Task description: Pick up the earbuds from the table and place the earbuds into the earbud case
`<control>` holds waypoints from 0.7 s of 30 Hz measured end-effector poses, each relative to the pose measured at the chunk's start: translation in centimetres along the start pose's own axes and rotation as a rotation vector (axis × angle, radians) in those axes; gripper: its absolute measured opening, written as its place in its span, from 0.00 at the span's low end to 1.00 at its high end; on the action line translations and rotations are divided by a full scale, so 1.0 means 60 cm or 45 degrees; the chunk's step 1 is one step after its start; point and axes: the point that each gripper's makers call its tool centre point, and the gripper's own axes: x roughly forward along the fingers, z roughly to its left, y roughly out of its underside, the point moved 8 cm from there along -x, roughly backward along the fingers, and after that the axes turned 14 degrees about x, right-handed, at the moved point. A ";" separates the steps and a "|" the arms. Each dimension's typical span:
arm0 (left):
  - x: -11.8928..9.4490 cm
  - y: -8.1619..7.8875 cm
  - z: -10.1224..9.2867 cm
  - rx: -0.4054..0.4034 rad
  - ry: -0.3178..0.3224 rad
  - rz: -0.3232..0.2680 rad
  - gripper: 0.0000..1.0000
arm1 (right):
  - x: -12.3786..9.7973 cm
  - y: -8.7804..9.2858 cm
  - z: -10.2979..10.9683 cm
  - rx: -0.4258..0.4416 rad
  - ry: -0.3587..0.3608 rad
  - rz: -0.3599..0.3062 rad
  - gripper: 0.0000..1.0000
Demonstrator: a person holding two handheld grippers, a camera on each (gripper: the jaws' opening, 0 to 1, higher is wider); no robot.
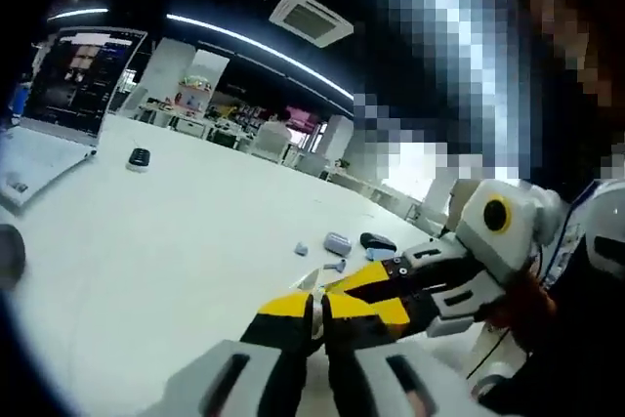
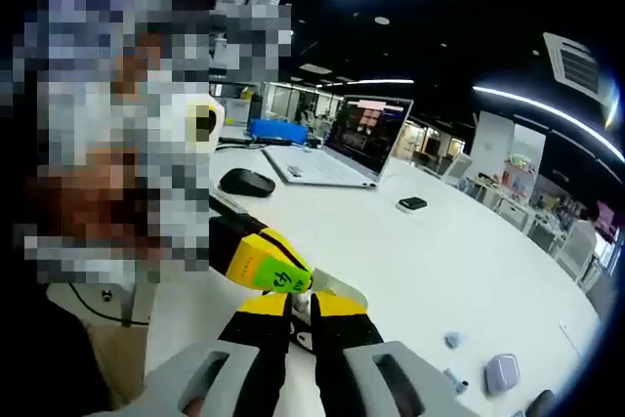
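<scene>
Both tools, left tool and right tool, closed w/ tips meeting; earbuds on table prob tiny, light, slippery—pinch mid-body near case.

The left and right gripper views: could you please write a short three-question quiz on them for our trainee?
1. True or false: the laptop stands open.
2. The mouse lies: A) on the laptop; B) on the table beside the laptop; C) on a chair.
3. Fill in: the earbuds lie outside the earbud case, on the ____.
Key: 1 true; 2 B; 3 table.
</scene>
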 end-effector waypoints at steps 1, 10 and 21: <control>0.000 -0.001 -0.001 0.010 0.001 0.004 0.07 | -0.002 0.000 0.000 -0.006 0.005 0.001 0.09; -0.037 -0.043 0.048 -0.050 -0.078 -0.172 0.12 | -0.037 0.004 -0.030 0.005 0.021 -0.099 0.14; 0.035 0.011 0.082 -0.724 0.217 -0.125 0.23 | -0.014 0.036 -0.035 -0.015 0.030 -0.079 0.27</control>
